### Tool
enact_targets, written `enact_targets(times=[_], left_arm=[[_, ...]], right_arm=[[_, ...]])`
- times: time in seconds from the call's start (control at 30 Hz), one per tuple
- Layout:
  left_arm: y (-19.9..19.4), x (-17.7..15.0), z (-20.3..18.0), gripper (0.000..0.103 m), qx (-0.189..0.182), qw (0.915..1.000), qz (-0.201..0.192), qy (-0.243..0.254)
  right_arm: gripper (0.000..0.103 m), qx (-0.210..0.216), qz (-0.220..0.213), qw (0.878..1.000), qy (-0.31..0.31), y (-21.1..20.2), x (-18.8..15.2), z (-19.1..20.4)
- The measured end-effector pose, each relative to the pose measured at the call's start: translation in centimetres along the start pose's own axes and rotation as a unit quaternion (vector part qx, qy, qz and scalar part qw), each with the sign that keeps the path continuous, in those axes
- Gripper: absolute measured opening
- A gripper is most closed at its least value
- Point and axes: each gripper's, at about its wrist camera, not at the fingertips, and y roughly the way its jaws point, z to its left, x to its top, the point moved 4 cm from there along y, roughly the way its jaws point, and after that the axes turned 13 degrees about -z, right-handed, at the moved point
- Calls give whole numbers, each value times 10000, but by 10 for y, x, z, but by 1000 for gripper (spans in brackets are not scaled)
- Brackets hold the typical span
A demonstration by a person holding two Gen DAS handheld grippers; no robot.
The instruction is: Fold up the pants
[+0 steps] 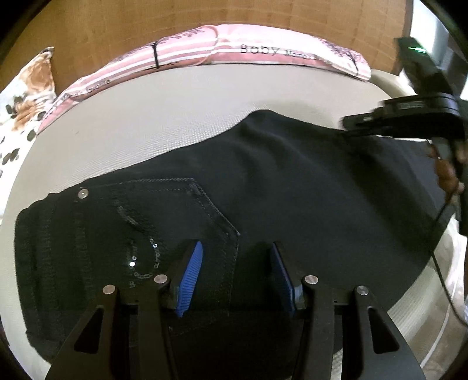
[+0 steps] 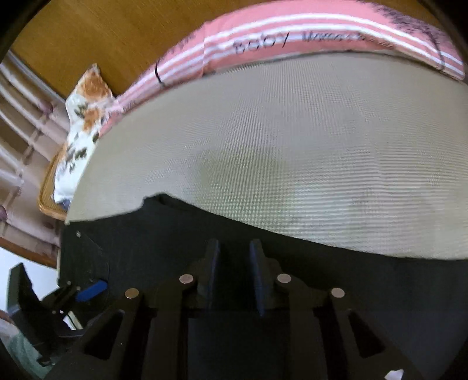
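Black pants (image 1: pixel 278 181) lie flat across a beige mat (image 1: pixel 181 99), waistband to the left, with a sequinned back pocket (image 1: pixel 175 216). My left gripper (image 1: pixel 237 248) is open just above the pocket area, its blue pads (image 1: pixel 191 271) apart with nothing between them. My right gripper (image 2: pixel 234 248) hovers over the pants (image 2: pixel 292 263) near their far edge, its dark fingers (image 2: pixel 212 257) a narrow gap apart and empty. The right gripper's body shows in the left wrist view (image 1: pixel 409 114) at the right. The left gripper shows in the right wrist view (image 2: pixel 87 289) at the lower left.
A pink striped pillow (image 1: pixel 234 49) lies along the mat's far edge, with a floral cushion (image 1: pixel 26 96) at the left. A wooden headboard (image 1: pixel 175 17) rises behind. The textured mat (image 2: pixel 278 146) stretches beyond the pants. A cable (image 1: pixel 441 263) hangs at the right.
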Motion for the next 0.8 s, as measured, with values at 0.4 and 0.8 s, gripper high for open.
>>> enact_targets(times=[0.4,0.8], left_arm=[[-9,27,-80,52,-725,9958,-304,462],[19,33,-148,52,-1221,9916,108,417]], right_arm=[[32,-981,-966,9771,1621,-191,-59,-151],[32,-1566,-1499,9206,3247,-265,-146,-273]])
